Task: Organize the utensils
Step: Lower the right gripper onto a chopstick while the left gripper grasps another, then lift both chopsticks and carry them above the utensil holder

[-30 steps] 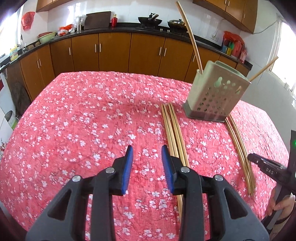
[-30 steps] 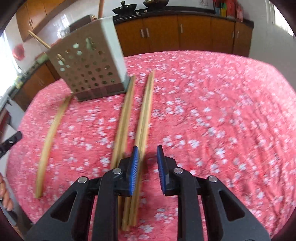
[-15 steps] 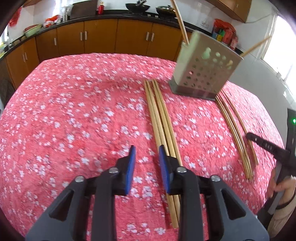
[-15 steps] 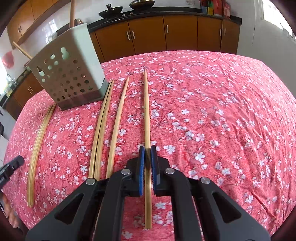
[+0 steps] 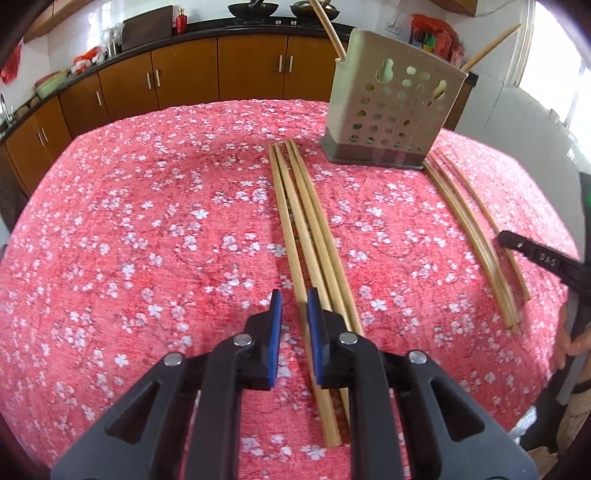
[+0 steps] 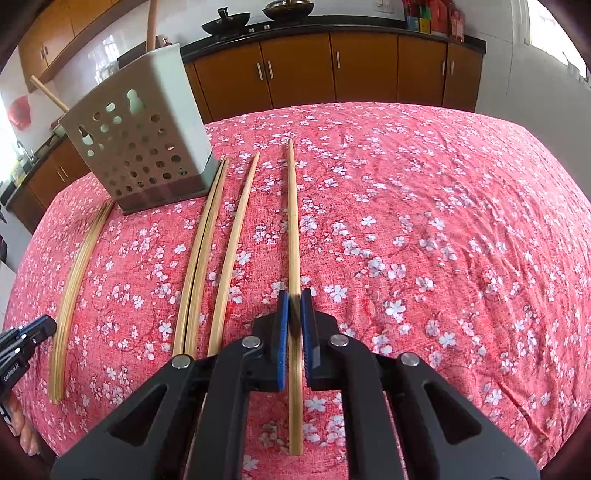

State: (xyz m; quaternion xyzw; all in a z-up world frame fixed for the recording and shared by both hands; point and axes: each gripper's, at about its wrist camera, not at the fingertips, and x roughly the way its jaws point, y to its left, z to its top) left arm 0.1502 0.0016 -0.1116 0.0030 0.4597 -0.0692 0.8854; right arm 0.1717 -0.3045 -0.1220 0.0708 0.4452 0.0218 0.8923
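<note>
My left gripper hovers low over a bundle of bamboo chopsticks on the red floral cloth. Its jaws are closing. The leftmost chopstick runs between them near the right pad, and a gap shows at the left pad. My right gripper is shut on a single chopstick that lies apart from three others. The perforated beige holder stands at the back with two chopsticks sticking out of it. Whether the held chopstick is off the cloth I cannot tell.
The table under the cloth drops off at its rounded edges. Brown kitchen cabinets line the wall behind. A person's hand shows at the right edge. The left gripper's tip pokes in near the far bundle.
My left gripper sank and slid right over the bundle while its jaws narrowed around the leftmost chopstick. My right gripper closed on one chopstick, which now lies apart from its neighbours.
</note>
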